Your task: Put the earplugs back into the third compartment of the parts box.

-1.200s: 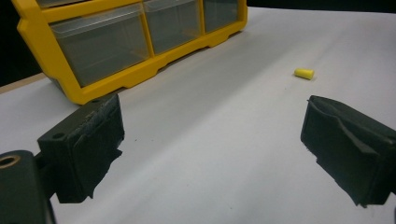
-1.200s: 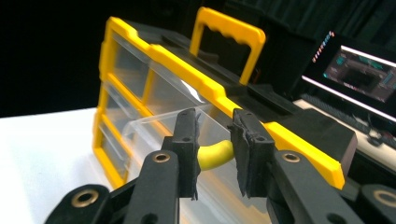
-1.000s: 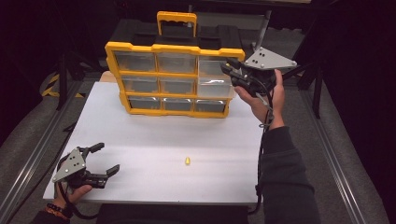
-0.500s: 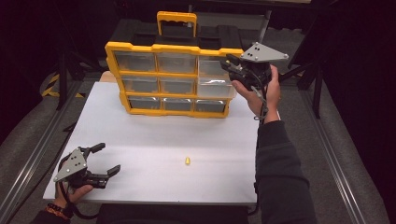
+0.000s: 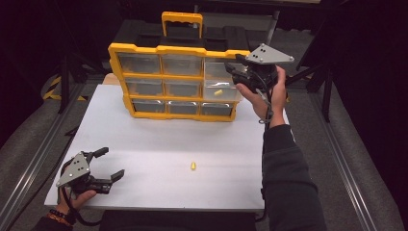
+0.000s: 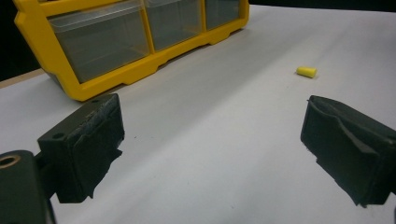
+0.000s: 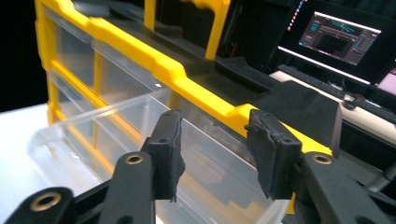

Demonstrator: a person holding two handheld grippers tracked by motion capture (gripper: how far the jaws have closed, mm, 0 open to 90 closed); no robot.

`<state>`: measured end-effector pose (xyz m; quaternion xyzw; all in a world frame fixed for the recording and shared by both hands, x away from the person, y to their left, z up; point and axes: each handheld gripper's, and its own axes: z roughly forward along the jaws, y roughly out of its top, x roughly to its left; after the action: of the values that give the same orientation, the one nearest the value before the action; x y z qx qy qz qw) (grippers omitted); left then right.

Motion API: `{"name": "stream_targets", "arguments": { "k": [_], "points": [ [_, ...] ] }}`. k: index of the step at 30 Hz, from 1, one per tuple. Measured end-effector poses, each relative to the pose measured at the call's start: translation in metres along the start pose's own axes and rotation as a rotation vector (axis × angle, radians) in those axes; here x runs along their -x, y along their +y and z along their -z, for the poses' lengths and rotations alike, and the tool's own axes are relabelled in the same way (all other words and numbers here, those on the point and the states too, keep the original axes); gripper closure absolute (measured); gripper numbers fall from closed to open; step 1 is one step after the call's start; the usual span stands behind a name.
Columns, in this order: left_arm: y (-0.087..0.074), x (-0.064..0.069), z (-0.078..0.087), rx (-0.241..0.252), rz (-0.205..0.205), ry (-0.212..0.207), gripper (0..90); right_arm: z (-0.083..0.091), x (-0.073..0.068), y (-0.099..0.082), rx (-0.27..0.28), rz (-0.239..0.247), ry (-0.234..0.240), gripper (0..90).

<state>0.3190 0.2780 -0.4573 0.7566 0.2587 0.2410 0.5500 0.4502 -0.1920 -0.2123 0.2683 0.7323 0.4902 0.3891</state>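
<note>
A yellow organiser with clear drawers stands at the back of the white table. Its right middle drawer is pulled out, and a small yellow plug lies in it. Above that drawer, at the organiser's top right corner, my right gripper hangs; its jaws have just been opening, with nothing between them. Below them is the clear drawer. A second yellow plug lies on the table, to the right of my left gripper. The left gripper view shows that gripper open wide and empty, the plug ahead.
The organiser's yellow handle rises at the back. A lit monitor stands behind the organiser. Dark floor and rails flank the table. The table's front edge is close to my left hand.
My right gripper's jaws have opened and the hand has shifted slightly left over the pulled-out drawer. A yellow plug now lies in that drawer. The left gripper has not moved.
</note>
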Motion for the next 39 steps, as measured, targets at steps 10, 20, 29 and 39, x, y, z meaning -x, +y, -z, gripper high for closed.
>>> {"name": "stream_targets", "arguments": {
  "k": [10,20,29,39],
  "points": [
    [0.0,-0.001,0.0,-0.003,0.004,0.003,7.2,0.022,-0.021,-0.011,0.08,0.014,0.022,39.3],
    [0.0,0.0,-0.001,0.0,0.0,0.008,7.1,0.048,-0.049,-0.038,0.156,0.051,0.021,27.2],
    [0.001,0.001,0.001,-0.003,-0.008,0.009,7.3,0.056,-0.074,-0.065,0.143,0.054,0.06,21.7],
    [0.001,0.002,0.0,-0.007,-0.012,0.005,7.2,0.045,-0.089,-0.106,0.086,-0.007,0.116,18.0]
  ]
}}
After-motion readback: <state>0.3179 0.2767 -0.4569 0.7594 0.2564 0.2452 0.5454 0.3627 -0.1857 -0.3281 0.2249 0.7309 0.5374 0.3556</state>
